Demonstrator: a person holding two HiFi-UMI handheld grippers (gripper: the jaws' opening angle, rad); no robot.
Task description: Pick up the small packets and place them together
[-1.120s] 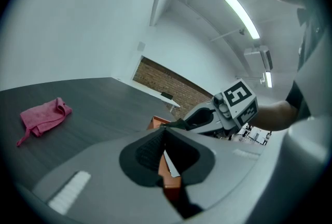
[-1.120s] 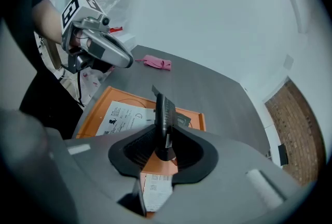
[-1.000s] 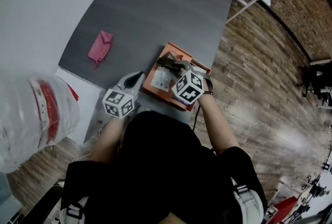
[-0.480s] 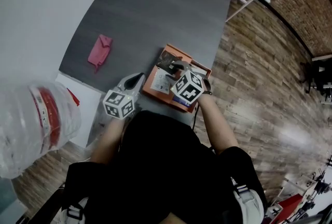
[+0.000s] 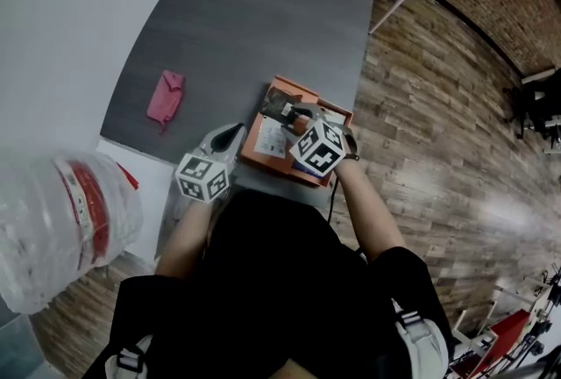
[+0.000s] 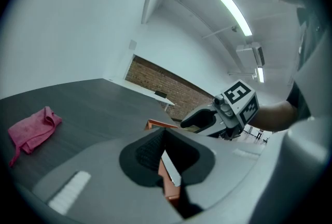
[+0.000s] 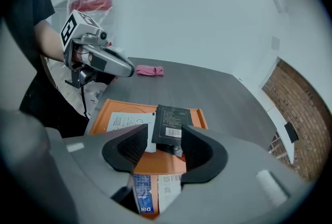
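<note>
Right gripper [image 7: 165, 134]: tilted steeply down over the tray [image 7: 98, 114], at the end of a bare forearm reaching out from the person's body. Its jaws stand apart and have just been opening.
Black packet [image 7: 171, 123]: lies on the tray with its near end between the right jaws. The pads do not seem to press on it. It overlaps a white packet [image 7: 127, 122].
Other packets: a blue packet [image 7: 144, 194] and a second white one [image 7: 168, 189] lie side by side at the tray's near end, below the right jaws.
Left gripper [image 6: 165, 135]: held almost level, just left of the tray and pointing at its edge. Its jaws are drawn together at the tips with nothing clamped.
Tray: orange, at the table's [image 5: 263, 17] near edge.
Pink cloth [image 5: 165, 98]: crumpled on the table, well apart to the left.
</note>
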